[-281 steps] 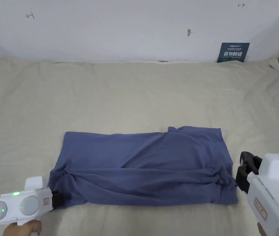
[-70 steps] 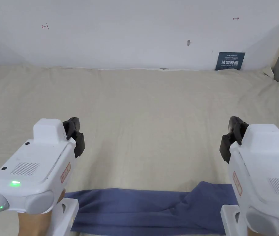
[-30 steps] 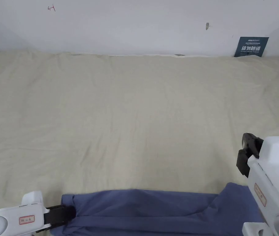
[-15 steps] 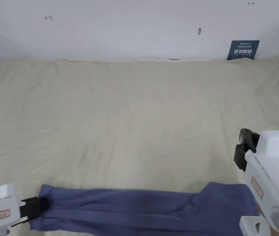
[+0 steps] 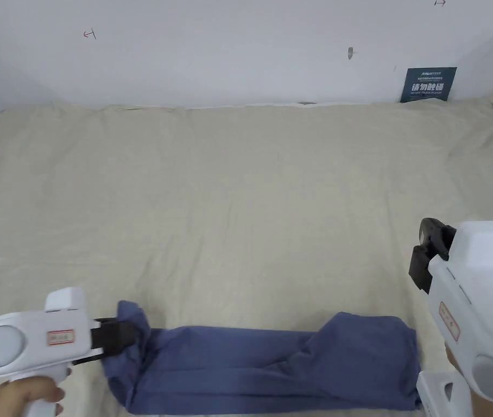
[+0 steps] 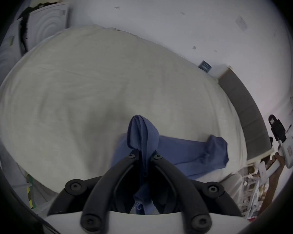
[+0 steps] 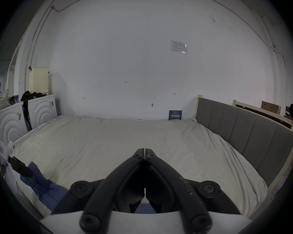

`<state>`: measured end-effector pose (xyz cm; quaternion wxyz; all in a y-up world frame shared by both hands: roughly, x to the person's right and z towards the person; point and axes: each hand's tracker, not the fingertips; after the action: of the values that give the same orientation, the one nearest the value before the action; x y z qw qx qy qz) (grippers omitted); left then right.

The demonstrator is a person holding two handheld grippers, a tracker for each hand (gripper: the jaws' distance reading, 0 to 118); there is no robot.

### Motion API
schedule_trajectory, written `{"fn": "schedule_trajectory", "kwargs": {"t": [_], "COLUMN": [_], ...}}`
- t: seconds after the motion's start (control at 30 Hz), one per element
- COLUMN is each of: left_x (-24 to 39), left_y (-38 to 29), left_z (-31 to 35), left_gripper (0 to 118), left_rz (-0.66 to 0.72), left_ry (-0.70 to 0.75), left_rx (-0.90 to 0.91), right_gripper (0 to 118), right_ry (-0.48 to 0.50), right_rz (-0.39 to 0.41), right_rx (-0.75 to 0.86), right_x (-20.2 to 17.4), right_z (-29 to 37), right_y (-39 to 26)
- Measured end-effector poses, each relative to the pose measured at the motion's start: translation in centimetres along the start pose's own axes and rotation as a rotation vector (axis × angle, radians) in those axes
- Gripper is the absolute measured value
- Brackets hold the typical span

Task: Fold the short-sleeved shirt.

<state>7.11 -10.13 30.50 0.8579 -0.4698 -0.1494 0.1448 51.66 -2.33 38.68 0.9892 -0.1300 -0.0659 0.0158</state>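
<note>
A beige bed is spread below a white wall. A blue shirt, folded into a long band, is laid along its near edge. The shirt's left end is clenched in the left gripper and lifted, drawn rightward from half a second ago. The right gripper is held closed and empty above the bed, clear of the shirt.
</note>
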Motion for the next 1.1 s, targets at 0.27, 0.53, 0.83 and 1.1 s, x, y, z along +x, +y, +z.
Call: {"fn": "schedule_trajectory", "kwargs": {"t": [0.27,0.53,0.83,1.1], "left_x": [8.2,10.0,9.9,7.7], "left_y": [-1.7,-3.7,-2.5,-3.5], "left_z": [-8.6,-12.5,-7.1,-4.3], "left_gripper": [11,83,110,7], "left_rz": [-0.097,-0.111,-0.135,-0.192], "left_ry": [-0.073,-0.072,-0.092,0.085], "left_rx": [-0.133,-0.189,0.015,0.269], "right_gripper": [1,1,1,1], "right_ry": [-0.033,-0.066,-0.058,-0.039], "right_rz": [-0.014,-0.028,-0.04,-0.032], "right_rx": [0.008,-0.004,-0.006,-0.004], "right_x": [2.3,4.1,3.9,3.2], "right_z": [1.3,1.9,1.8,1.7], "right_y": [-0.1,-0.6,-0.6,-0.4]}}
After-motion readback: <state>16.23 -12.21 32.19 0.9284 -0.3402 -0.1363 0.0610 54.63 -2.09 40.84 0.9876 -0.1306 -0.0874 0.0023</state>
